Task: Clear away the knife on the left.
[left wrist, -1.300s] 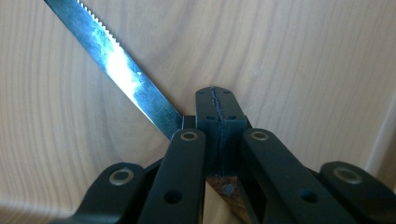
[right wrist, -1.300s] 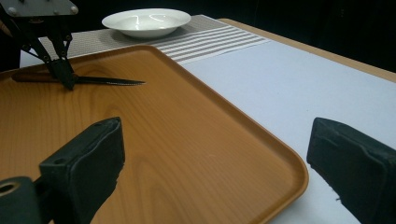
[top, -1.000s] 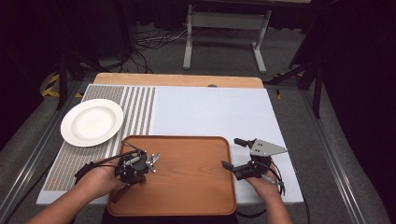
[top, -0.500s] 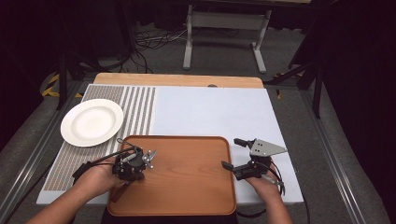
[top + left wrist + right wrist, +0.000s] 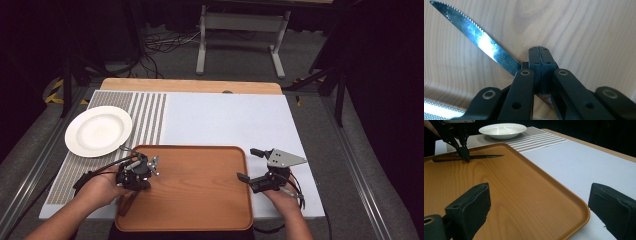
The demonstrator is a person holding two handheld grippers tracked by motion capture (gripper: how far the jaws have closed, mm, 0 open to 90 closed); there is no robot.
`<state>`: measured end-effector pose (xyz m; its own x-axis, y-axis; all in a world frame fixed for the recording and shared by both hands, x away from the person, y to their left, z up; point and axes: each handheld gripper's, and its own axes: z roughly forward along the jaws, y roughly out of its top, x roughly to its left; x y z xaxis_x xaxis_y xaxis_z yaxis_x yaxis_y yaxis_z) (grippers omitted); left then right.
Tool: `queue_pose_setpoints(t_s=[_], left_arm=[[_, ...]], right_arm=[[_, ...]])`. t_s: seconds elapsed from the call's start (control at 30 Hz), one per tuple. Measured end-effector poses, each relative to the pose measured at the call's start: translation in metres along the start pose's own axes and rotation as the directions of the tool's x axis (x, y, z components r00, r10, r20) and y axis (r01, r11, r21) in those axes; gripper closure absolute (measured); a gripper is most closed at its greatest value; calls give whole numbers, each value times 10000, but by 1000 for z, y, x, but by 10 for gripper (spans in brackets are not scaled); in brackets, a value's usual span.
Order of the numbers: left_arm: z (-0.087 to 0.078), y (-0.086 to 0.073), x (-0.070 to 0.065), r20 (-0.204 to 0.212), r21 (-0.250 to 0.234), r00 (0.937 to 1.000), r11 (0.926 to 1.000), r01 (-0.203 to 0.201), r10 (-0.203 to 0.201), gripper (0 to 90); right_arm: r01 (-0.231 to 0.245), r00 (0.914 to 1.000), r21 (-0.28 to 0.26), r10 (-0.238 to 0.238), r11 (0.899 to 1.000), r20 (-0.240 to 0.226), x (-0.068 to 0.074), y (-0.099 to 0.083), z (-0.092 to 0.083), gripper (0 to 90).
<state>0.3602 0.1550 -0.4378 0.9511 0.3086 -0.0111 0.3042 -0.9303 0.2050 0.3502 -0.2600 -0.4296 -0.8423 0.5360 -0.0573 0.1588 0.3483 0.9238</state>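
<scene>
Knife on the tray, clamped in the left gripper

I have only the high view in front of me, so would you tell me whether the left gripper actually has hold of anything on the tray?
Observer: Yes. In the left gripper view, the left gripper is shut on a knife, pinching it where the blade meets the handle.
Operator: Thank you. What kind of blade is it?
Observer: It is a serrated steel blade, sticking out past the closed tips over the wooden tray.
Operator: And is the right gripper carrying anything?
Observer: No. In the right gripper view, its jaws stand wide open with nothing between them, above the near corner of the tray.
</scene>
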Motion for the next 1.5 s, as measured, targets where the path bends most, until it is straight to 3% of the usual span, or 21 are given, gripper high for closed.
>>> queue_pose_setpoints(t_s=[1.5], left_arm=[[-2, -23, 25, -145, -377, 9930, 9924, 1170, -1176, 900]], right_arm=[[-31, 10000, 65, 31, 10000, -21, 0, -1, 1, 50]])
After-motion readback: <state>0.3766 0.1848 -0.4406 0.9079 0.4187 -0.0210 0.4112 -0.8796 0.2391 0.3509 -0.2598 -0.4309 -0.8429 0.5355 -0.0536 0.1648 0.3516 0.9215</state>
